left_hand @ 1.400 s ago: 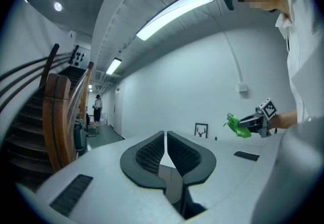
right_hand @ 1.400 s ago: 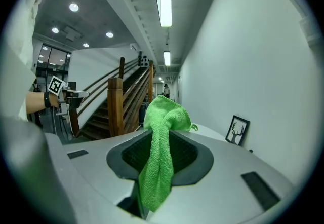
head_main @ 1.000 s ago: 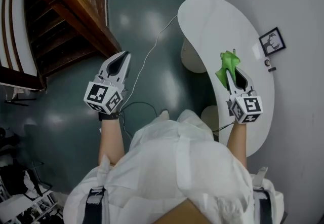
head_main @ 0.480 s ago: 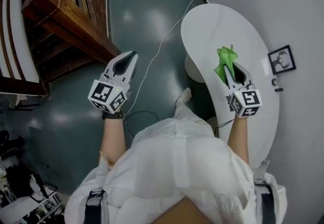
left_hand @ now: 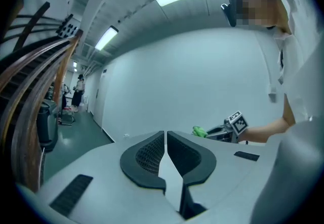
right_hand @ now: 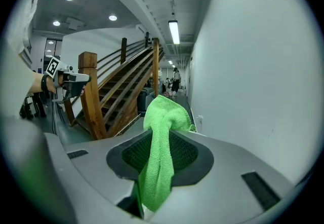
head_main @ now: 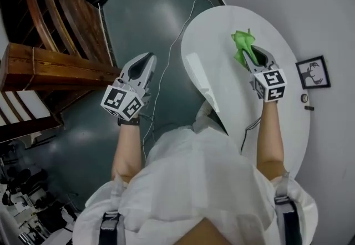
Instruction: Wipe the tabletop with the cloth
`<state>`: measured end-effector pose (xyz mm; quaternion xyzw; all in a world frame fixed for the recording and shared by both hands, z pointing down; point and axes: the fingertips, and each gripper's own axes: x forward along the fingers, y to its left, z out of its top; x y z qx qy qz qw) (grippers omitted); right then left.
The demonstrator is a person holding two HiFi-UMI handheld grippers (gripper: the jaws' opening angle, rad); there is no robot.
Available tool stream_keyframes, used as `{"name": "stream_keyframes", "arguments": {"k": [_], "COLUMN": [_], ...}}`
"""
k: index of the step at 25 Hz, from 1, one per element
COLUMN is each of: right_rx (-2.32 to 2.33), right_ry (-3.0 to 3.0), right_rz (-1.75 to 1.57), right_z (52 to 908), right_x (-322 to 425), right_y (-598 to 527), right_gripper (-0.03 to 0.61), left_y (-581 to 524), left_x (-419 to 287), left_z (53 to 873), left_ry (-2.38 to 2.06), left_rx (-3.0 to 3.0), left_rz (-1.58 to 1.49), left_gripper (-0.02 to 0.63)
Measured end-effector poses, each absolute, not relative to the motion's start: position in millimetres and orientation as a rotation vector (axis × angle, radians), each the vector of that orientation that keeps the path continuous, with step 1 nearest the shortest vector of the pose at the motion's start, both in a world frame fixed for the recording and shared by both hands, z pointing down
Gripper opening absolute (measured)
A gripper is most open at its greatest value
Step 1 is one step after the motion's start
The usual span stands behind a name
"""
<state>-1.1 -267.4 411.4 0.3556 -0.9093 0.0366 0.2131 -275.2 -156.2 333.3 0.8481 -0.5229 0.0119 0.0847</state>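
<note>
A green cloth (head_main: 242, 44) hangs bunched from my right gripper (head_main: 248, 56), which is shut on it above the far part of the white oval tabletop (head_main: 222, 77). In the right gripper view the green cloth (right_hand: 161, 152) drapes out between the jaws and down over them. My left gripper (head_main: 145, 64) is held over the floor, left of the table, with its jaws shut and nothing between them. The left gripper (left_hand: 165, 139) view shows the jaw tips closed together, with the right gripper (left_hand: 223, 131) and the cloth (left_hand: 199, 131) small in the distance.
A wooden staircase with railings (head_main: 55, 66) stands at the left. A white cable (head_main: 166, 66) runs across the dark green floor beside the table. A white wall with a small framed picture (head_main: 314, 72) is just right of the table. The table's pedestal base is partly seen below the top.
The right gripper has carried the cloth farther out and up over the tabletop. The head view has turned, so the staircase and table have shifted. The left gripper stays shut over the floor.
</note>
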Motion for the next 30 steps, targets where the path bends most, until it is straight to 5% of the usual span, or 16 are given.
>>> {"name": "stream_keyframes", "arguments": {"k": [18,30], "right_rx": [0.997,1.183], "right_ry": [-2.179,-2.046], "right_rz": [0.111,0.132], "right_z": [565,599], "right_x": [13,-2], "right_y": [-504,-553], "right_gripper": [0.087,0.087], "left_y": [-345,-347], "left_x": [-258,-266], "left_z": [448,475], "left_ry": [-1.347,-1.329], "left_rx": [2.497,2.441], "left_rz": [0.168,0.223], "left_gripper": [0.028,0.028]}}
